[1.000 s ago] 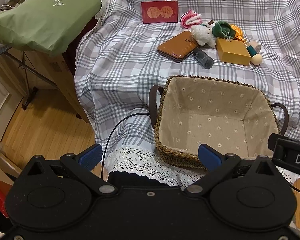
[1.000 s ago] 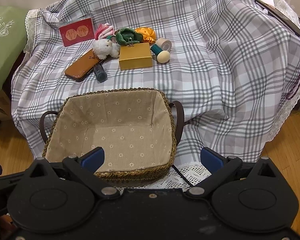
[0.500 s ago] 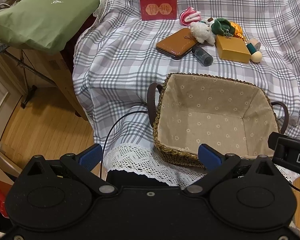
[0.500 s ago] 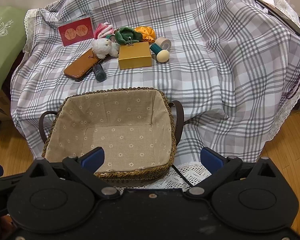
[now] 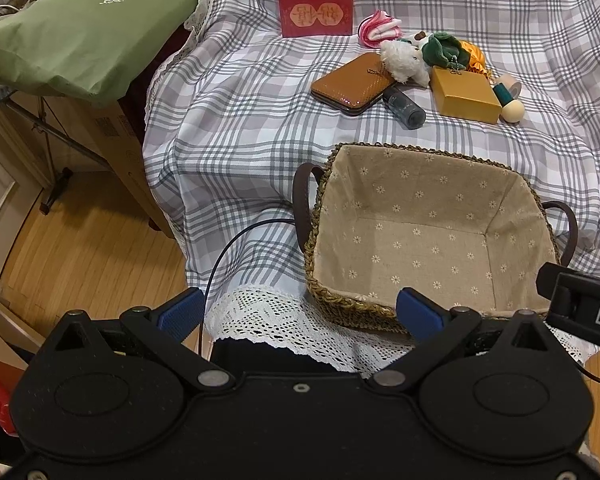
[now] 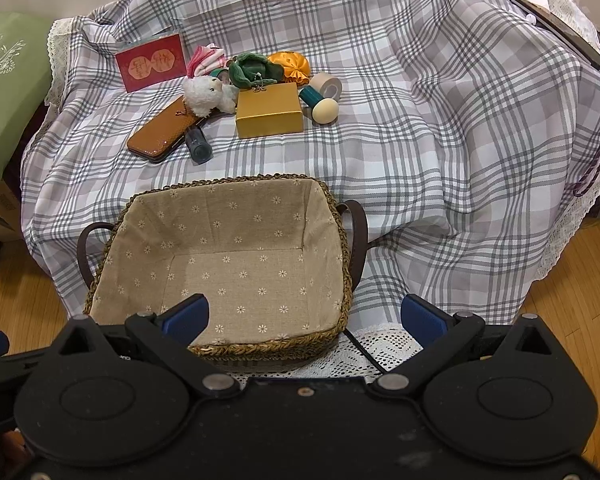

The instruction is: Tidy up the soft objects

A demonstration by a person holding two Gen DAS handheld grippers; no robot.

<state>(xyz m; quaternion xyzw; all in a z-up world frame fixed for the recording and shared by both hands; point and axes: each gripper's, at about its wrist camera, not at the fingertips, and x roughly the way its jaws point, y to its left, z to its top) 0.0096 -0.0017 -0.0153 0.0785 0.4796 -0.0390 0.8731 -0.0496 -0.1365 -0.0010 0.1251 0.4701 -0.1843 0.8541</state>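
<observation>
Hovering at the near edge of the tabletop, you hold both sets of fingers spread wide with nothing between them. The left gripper sits just off the basket's near left corner; the right gripper has its left finger over the basket's near rim and its right finger over the lace hem.

The basket lies directly ahead of the fingers and holds nothing yet. The soft things sit in a cluster well beyond its far rim: a white plush toy, a green plush touching it, an orange pouch and a pink striped cloth. They are mixed with hard things: a gold box, a brown case and a dark bottle.

From your right fingers the white plush lies ahead and to the left; from your left fingers it lies ahead and to the right, so neither hand looks clearly nearer. Its long axis runs roughly across your reach, and it rests against the brown case, so you would probably need to come down over the basket and close across its narrow body.
</observation>
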